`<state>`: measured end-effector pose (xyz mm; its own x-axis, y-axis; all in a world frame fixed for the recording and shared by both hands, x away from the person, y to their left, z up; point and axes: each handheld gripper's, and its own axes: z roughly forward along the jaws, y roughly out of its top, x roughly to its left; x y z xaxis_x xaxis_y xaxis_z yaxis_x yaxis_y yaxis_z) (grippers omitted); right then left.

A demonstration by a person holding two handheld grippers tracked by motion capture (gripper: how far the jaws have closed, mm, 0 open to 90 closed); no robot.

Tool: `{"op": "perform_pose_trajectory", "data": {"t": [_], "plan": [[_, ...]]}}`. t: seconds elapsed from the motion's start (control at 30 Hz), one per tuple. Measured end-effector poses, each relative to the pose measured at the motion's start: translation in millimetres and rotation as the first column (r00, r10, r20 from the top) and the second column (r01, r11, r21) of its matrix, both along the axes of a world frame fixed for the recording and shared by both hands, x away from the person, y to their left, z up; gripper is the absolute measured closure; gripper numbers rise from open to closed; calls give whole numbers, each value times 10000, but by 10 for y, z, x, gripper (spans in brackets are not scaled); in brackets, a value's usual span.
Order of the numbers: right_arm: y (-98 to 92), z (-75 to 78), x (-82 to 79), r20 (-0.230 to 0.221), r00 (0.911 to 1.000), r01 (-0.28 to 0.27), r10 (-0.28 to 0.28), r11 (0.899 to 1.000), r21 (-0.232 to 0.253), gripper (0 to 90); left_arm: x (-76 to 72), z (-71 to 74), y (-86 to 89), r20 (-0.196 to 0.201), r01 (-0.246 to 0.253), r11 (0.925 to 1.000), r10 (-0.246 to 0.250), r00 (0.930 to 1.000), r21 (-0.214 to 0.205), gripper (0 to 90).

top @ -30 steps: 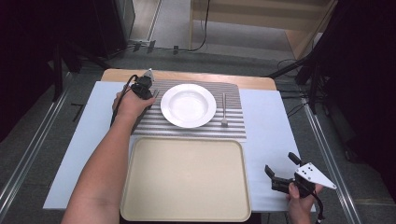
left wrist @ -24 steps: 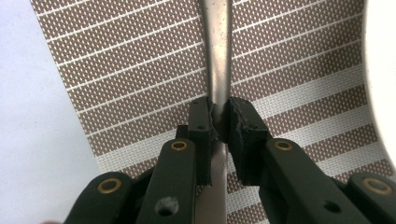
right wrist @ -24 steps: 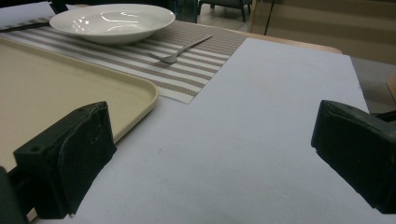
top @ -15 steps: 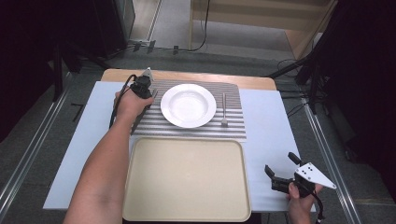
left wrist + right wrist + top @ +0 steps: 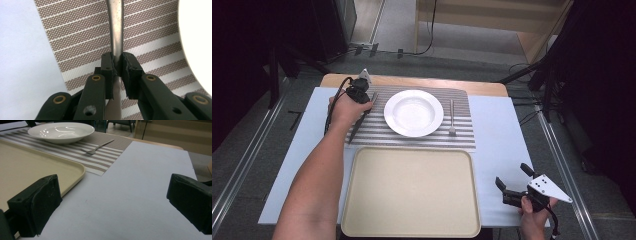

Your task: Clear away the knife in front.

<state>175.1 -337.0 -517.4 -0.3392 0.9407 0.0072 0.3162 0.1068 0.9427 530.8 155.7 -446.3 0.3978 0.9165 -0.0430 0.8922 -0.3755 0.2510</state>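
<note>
My left gripper (image 5: 117, 67) is clamped on a slim metal knife (image 5: 116, 32), dull silver with a smooth, narrow shaft. The pads press both of its sides. It runs straight ahead from between my jaws and lies flat on the striped placemat (image 5: 75, 37), with the white plate (image 5: 197, 37) just beside it, off to one side of my jaws.
</note>
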Motion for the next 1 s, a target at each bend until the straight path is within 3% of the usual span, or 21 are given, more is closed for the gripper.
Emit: {"op": "perform_pose_trajectory", "data": {"t": [0.43,0.7,1.0], "plan": [[14,-1,-2,-4,10000,-9,9,9999,-108,0,-268,206,85,184,311,9983,-303,9994,-495,793],[21,-2,-3,1,10000,-43,43,9998,-189,0,-481,230,156,214,492,9964,-478,9986,-693,793],[24,-2,-5,7,10000,-16,17,9997,-242,0,-716,253,199,303,541,9873,-501,9983,-1496,793]]}}
